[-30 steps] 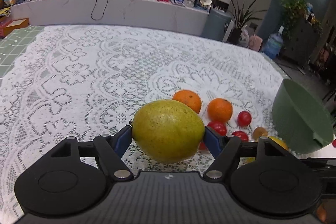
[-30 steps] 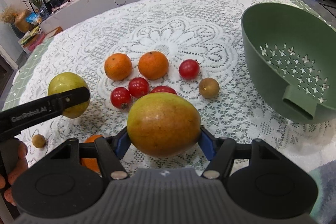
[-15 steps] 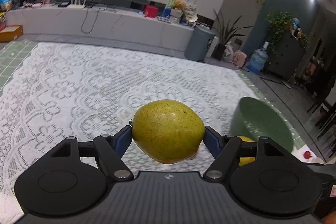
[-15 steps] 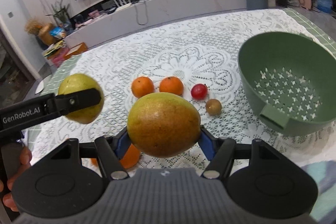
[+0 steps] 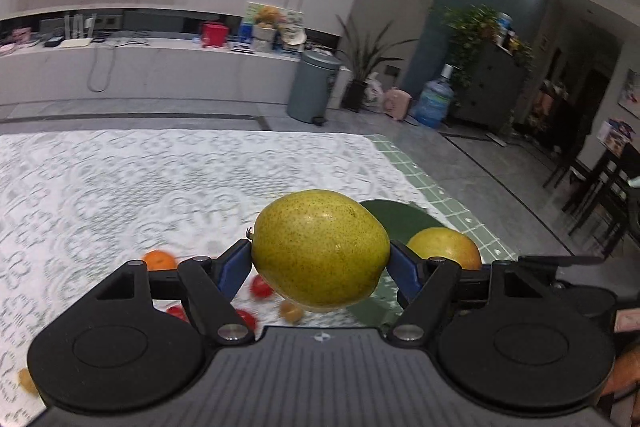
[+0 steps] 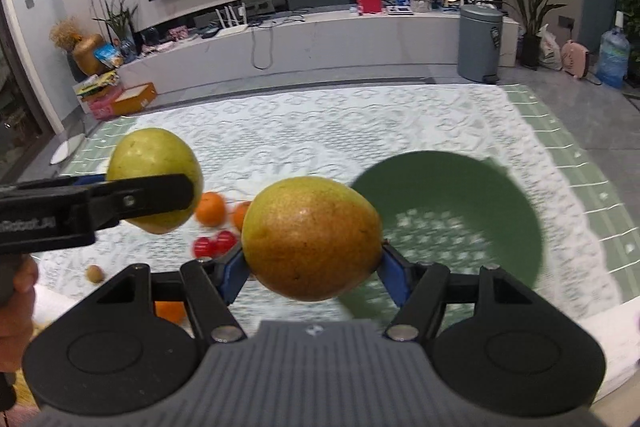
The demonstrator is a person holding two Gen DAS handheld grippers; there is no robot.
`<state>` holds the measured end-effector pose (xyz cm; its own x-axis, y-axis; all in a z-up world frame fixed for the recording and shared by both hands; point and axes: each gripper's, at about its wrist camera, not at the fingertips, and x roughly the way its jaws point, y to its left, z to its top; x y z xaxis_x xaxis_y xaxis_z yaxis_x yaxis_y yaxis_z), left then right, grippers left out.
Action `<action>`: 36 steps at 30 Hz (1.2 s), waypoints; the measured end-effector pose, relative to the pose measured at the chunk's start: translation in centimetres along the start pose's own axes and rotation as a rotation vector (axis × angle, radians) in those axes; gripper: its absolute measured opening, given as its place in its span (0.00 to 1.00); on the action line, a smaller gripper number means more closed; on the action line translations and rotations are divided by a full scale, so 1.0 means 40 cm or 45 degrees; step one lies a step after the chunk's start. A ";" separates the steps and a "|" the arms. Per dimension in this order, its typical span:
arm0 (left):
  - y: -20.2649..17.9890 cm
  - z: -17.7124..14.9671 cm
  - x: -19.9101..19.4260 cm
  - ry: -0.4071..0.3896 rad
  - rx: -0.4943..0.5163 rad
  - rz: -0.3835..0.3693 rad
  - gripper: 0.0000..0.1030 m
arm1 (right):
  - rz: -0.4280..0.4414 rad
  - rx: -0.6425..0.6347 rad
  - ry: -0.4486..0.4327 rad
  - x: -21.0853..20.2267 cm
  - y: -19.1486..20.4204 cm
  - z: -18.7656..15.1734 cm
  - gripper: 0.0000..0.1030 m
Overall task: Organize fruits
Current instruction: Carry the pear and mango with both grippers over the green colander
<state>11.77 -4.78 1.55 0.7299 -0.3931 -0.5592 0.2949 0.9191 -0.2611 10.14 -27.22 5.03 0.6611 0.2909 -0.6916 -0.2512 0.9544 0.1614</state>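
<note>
Left tongs (image 5: pixel 320 259) clamping a green pear (image 5: pixel 320 249), long axis crosswise, right tongs (image 6: pixel 310 261) gripping a russet pear (image 6: pixel 311 237) likewise, beside green colander (image 6: pixel 480 195), counter (image 6: pixel 320 123) fruit motion-blurred, partly hidden.

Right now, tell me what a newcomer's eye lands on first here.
Two big pears held in mid-air: the left gripper clamps a yellow-green pear, the right gripper an orange-blushed pear. Below right sits the green colander on the lace tablecloth, with small oranges and tomatoes scattered left.
</note>
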 end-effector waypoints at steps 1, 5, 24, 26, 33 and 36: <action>-0.013 0.006 0.014 0.007 0.017 -0.007 0.82 | -0.008 -0.005 0.006 -0.001 -0.018 0.008 0.63; -0.063 0.027 0.067 0.047 0.079 -0.055 0.82 | -0.038 -0.031 0.042 0.008 -0.090 0.032 0.63; -0.162 0.035 0.294 0.352 0.286 -0.134 0.82 | -0.042 -0.145 0.366 0.178 -0.253 0.049 0.63; -0.161 0.033 0.313 0.377 0.304 -0.140 0.82 | -0.027 -0.155 0.400 0.195 -0.260 0.051 0.63; -0.163 0.022 0.358 0.447 0.384 -0.156 0.82 | -0.004 -0.242 0.487 0.241 -0.270 0.046 0.63; -0.166 0.016 0.374 0.478 0.406 -0.154 0.82 | -0.004 -0.261 0.519 0.260 -0.274 0.041 0.63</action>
<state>21.12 -16.77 -4.59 0.4240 -0.4255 -0.7995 0.5800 0.8056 -0.1211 20.93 -34.55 -2.78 0.3400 0.1988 -0.9192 -0.4113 0.9104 0.0448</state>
